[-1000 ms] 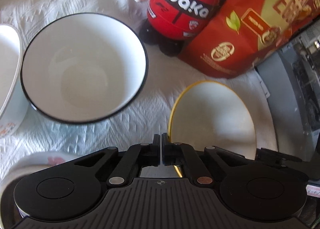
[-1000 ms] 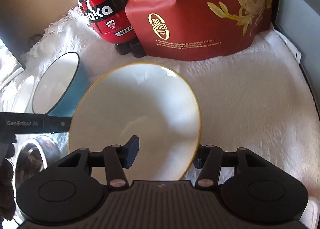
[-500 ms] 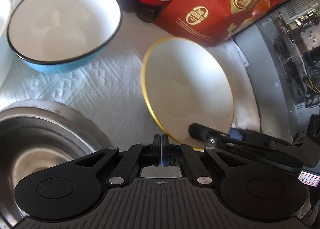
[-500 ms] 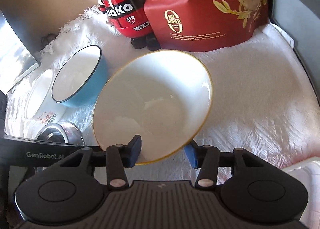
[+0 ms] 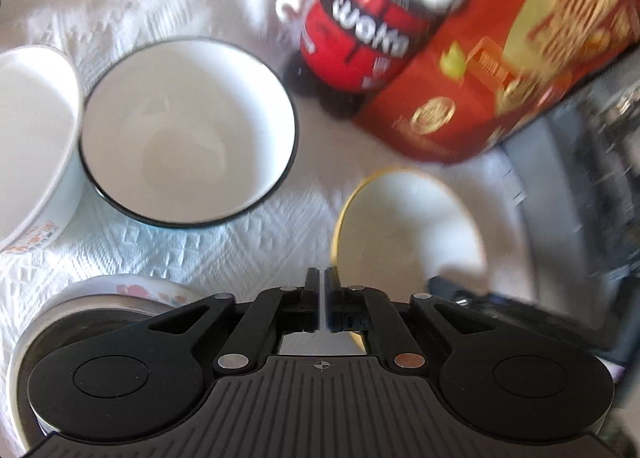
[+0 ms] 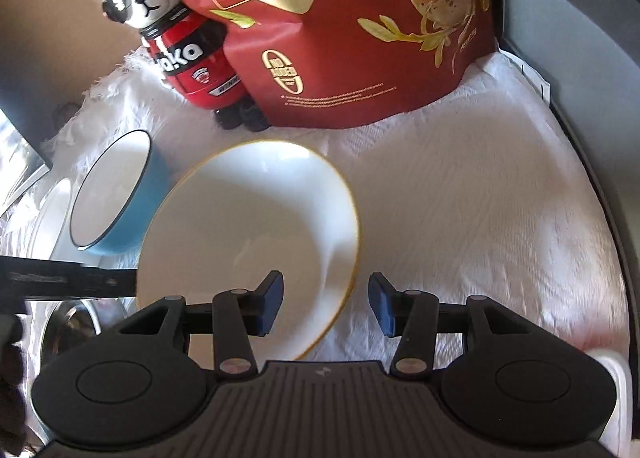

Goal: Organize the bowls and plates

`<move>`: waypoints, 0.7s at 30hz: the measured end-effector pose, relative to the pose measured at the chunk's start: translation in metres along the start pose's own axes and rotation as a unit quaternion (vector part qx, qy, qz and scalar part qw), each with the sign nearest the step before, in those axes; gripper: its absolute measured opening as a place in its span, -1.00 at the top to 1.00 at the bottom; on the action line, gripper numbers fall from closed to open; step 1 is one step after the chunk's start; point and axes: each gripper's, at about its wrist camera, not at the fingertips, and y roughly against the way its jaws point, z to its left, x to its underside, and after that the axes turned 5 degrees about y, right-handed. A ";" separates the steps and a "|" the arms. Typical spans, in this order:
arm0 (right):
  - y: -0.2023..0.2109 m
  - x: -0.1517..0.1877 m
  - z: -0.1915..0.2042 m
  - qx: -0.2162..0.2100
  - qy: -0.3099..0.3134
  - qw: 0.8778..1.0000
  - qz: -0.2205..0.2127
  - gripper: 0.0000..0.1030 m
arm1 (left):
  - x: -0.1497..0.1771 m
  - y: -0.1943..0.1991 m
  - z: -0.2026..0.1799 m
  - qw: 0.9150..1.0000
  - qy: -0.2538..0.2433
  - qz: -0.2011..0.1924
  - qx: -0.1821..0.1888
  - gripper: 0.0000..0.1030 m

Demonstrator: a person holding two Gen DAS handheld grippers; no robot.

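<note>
Right wrist: white textured cloth point(image 6: 460, 186) | right gripper point(image 6: 326, 304) astride gold-rimmed bowl point(image 6: 248, 226) rim, unclamped | left gripper point(image 5: 321, 288) opening, empty

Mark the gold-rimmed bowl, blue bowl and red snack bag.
gold-rimmed bowl point(image 6: 240, 226), right wrist view, inner white surface.
blue bowl point(image 6: 148, 194), right wrist view, blue outer wall.
red snack bag point(image 6: 360, 70), right wrist view, front panel.

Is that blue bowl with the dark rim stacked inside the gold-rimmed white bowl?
No, the blue bowl sits on the white cloth to the left of the gold-rimmed bowl, separate and empty.
</note>
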 end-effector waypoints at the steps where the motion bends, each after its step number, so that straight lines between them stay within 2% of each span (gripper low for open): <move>1: -0.001 -0.002 -0.001 -0.002 -0.002 1.000 0.000 0.06 | -0.003 0.005 0.005 1.000 0.016 0.003 0.023 0.67; 3: -0.001 -0.004 -0.002 -0.009 -0.003 1.000 -0.002 0.06 | -0.010 0.007 0.013 0.998 0.038 0.013 0.051 0.66; 4: 0.000 -0.004 -0.002 -0.012 -0.003 1.000 -0.003 0.06 | -0.013 0.003 0.013 0.998 0.035 0.016 0.051 0.66; 7: -0.002 -0.006 -0.002 -0.021 -0.001 1.000 -0.002 0.06 | -0.023 -0.015 0.006 1.000 0.011 0.020 0.012 0.66; 9: -0.005 -0.007 -0.002 -0.023 -0.001 1.000 0.001 0.06 | -0.025 -0.032 -0.001 1.000 -0.005 0.029 0.000 0.66; 13: -0.012 -0.006 -0.004 -0.037 -0.012 0.999 0.015 0.06 | -0.029 -0.060 -0.014 0.999 -0.027 0.043 0.000 0.65; 14: -0.014 -0.005 -0.005 -0.044 -0.016 0.999 0.021 0.06 | -0.029 -0.066 -0.017 0.998 -0.033 0.044 -0.001 0.57; 16: -0.020 -0.004 -0.004 -0.053 -0.021 0.998 0.031 0.06 | -0.029 -0.077 -0.022 0.998 -0.042 0.047 -0.011 0.53; 18: -0.022 -0.002 -0.002 -0.051 -0.022 0.998 0.035 0.09 | -0.026 -0.079 -0.027 0.997 -0.049 0.046 -0.029 0.51; 19: -0.021 -0.002 0.001 -0.051 -0.019 0.998 0.033 0.18 | -0.022 -0.077 -0.027 0.997 -0.054 0.047 -0.038 0.51; 21: -0.017 0.000 0.007 -0.045 -0.007 0.999 0.027 0.18 | -0.016 -0.073 -0.028 0.996 -0.055 0.054 -0.043 0.51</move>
